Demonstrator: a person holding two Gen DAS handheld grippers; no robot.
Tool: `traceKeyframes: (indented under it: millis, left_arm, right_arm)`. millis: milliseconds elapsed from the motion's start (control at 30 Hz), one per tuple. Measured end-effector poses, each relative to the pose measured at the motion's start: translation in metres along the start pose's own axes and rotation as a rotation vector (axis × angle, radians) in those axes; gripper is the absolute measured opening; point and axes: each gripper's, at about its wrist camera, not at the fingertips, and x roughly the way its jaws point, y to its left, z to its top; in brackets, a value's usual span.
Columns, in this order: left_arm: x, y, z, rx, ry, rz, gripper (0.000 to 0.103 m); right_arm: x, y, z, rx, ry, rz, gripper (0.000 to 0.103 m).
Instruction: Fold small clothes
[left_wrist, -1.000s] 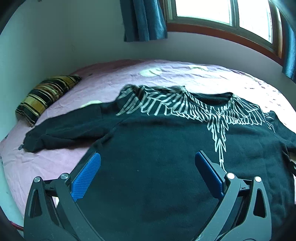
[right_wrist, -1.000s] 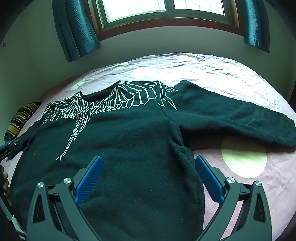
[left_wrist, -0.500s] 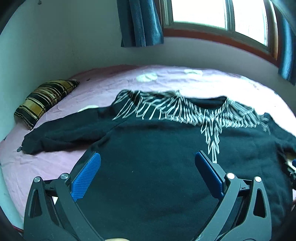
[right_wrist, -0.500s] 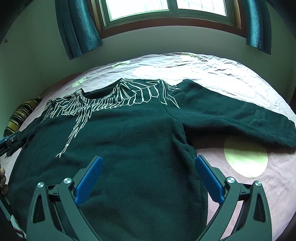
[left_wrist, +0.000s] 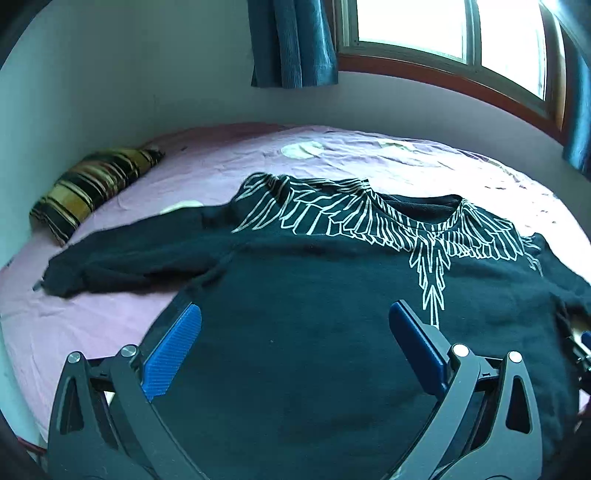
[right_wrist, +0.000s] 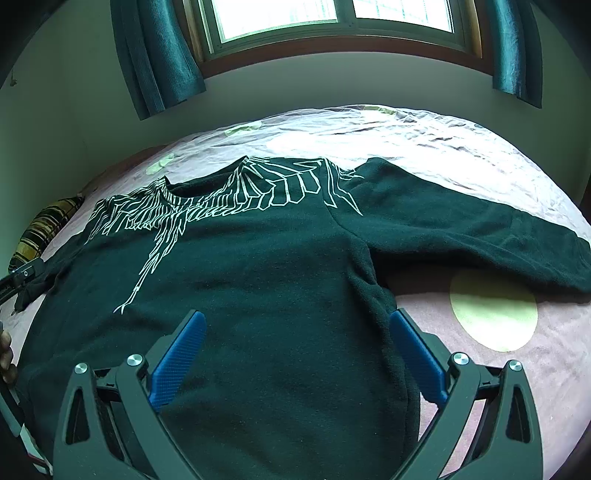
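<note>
A black sweatshirt (left_wrist: 314, 302) with a white wing print lies spread flat, front up, on a pink bed; it also shows in the right wrist view (right_wrist: 266, 280). Both sleeves stretch out sideways: the left sleeve (left_wrist: 133, 258) and the right sleeve (right_wrist: 461, 229). My left gripper (left_wrist: 293, 314) is open and empty above the shirt's lower left body. My right gripper (right_wrist: 295, 317) is open and empty above the lower right body, its right finger by the side seam.
The pink bedsheet (left_wrist: 92, 317) has pale round spots (right_wrist: 493, 312). A striped yellow and black pillow (left_wrist: 88, 184) lies at the far left by the wall. A window with blue curtains (right_wrist: 155, 55) is behind the bed. The left gripper's edge shows in the right view (right_wrist: 22, 275).
Both grippers have pulled back and tilted slightly; the shirt sits a little further off in view. The jaws stay open and the shirt has not moved.
</note>
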Motion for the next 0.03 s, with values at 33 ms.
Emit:
traceKeyframes:
  millis: [33]
  left_arm:
    - [0.0002,0.0006,-0.0003,-0.003,0.002,-0.002,0.101]
  right_arm:
    - [0.0000,0.0000,-0.0003,0.000,0.000,0.000,0.099]
